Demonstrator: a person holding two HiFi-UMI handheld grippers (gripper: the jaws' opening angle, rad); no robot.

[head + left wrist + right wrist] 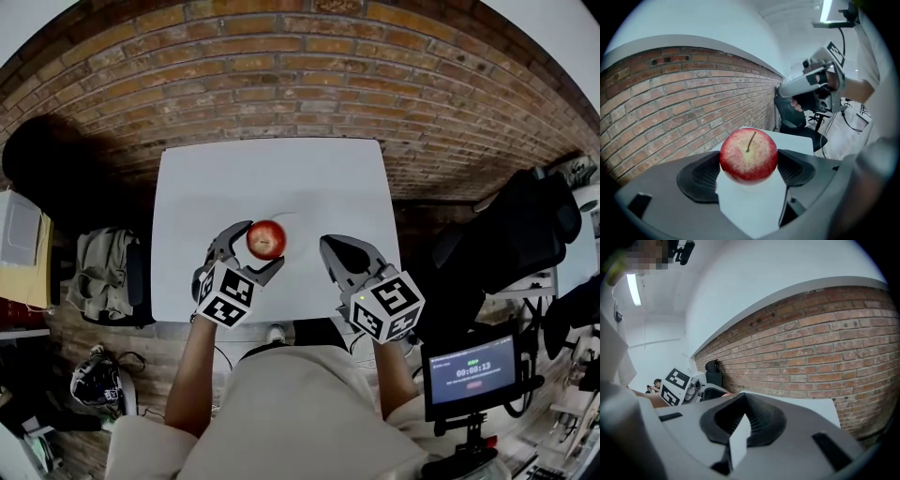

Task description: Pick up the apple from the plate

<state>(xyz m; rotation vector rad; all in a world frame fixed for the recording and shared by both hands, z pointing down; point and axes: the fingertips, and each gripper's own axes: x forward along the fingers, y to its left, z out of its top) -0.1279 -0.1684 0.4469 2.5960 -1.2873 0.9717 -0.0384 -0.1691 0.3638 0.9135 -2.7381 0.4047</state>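
A red apple [266,239] with a yellow patch round its stem sits between the jaws of my left gripper [263,247], which is shut on it near the table's front middle. In the left gripper view the apple [749,154] fills the gap between the two black pads [701,176], stem up, above the white tabletop. The white plate [300,222] shows only faintly just beyond the apple and is hard to tell from the table. My right gripper [331,247] hovers to the apple's right, its jaws pressed together on nothing [744,401].
The white table [272,173] stands against a brick wall [281,75]. A black office chair [525,225] and a small screen on a stand [472,371] are at the right. Clothes on a chair [105,272] and a helmet [98,382] lie at the left.
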